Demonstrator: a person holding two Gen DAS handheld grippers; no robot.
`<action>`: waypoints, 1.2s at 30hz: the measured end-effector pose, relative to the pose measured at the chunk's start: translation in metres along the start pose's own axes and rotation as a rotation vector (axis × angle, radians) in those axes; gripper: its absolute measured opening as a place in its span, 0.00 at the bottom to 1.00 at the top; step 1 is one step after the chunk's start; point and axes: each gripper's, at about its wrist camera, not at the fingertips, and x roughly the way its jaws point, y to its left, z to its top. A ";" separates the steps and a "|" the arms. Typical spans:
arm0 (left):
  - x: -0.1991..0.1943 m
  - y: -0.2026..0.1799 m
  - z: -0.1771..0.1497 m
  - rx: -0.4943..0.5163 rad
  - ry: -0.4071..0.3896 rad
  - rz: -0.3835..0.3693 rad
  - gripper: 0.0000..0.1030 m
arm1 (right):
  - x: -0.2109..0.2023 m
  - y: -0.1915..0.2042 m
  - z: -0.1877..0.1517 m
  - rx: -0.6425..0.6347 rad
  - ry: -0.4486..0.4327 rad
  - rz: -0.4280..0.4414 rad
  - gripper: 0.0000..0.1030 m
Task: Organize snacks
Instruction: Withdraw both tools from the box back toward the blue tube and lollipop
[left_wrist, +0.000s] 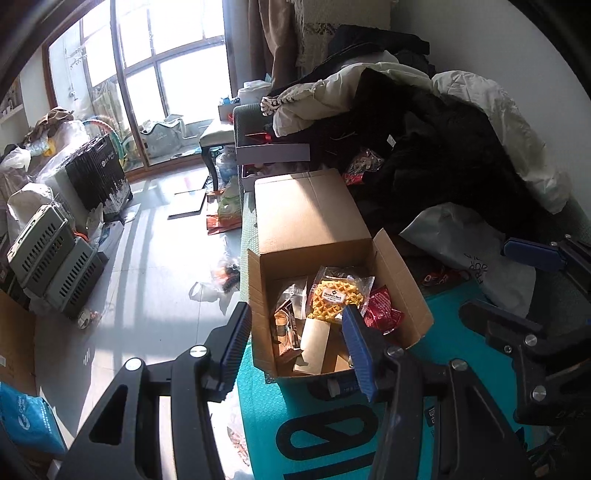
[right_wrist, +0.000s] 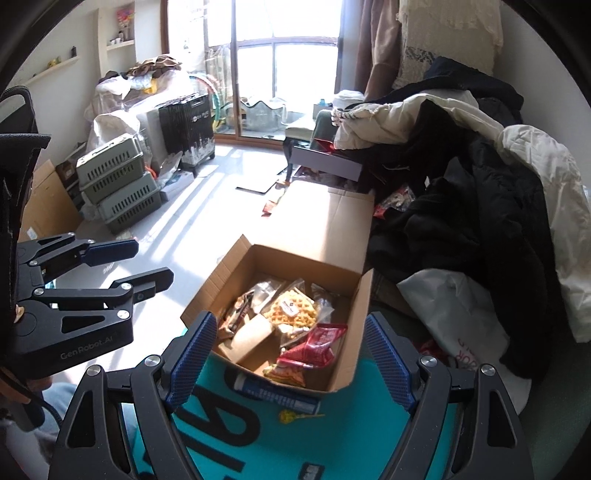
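Sitting open on a teal mat (right_wrist: 332, 424), the cardboard box (left_wrist: 314, 214) holds the snacks: a waffle in a clear wrapper (left_wrist: 334, 297) lies on top near the middle, a red packet (left_wrist: 382, 308) lies beside it toward the box's near right corner, a plain brown carton (left_wrist: 314, 341) lies below the waffle, and several clear and brown wrappers (left_wrist: 288, 317) crowd the left wall. The box's far flap is folded back flat, and its side flaps stand outward. A blue-and-white tube (right_wrist: 277, 395) lies on the mat just outside the near wall of the box, with a small yellow item (right_wrist: 286, 416) beside it.

The left gripper (left_wrist: 295, 354) hovers above the box's near left corner; its blue-padded fingers (left_wrist: 236, 347) stand partly apart with nothing between them. The right gripper (right_wrist: 291, 362) hovers above the near edge of the box; its fingers (right_wrist: 192, 363) are spread wide and hold nothing.

To the right of the box, a white plastic bag (right_wrist: 469, 325) and a heap of dark and cream clothing (right_wrist: 480, 184) cover the surface. On the floor (right_wrist: 207, 206) to the left stand stacked green crates (right_wrist: 118, 177) and a black ribbed case (right_wrist: 188, 125), in front of a large window (right_wrist: 273, 48).
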 end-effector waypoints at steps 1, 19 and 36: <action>-0.005 -0.002 -0.003 0.006 -0.007 -0.001 0.49 | -0.005 0.002 -0.004 0.000 -0.007 0.001 0.80; -0.018 -0.016 -0.091 -0.032 0.032 -0.010 0.49 | -0.018 0.020 -0.092 0.083 0.019 0.035 0.80; 0.026 -0.023 -0.155 -0.092 0.137 0.058 0.49 | 0.049 0.001 -0.176 0.227 0.157 0.094 0.80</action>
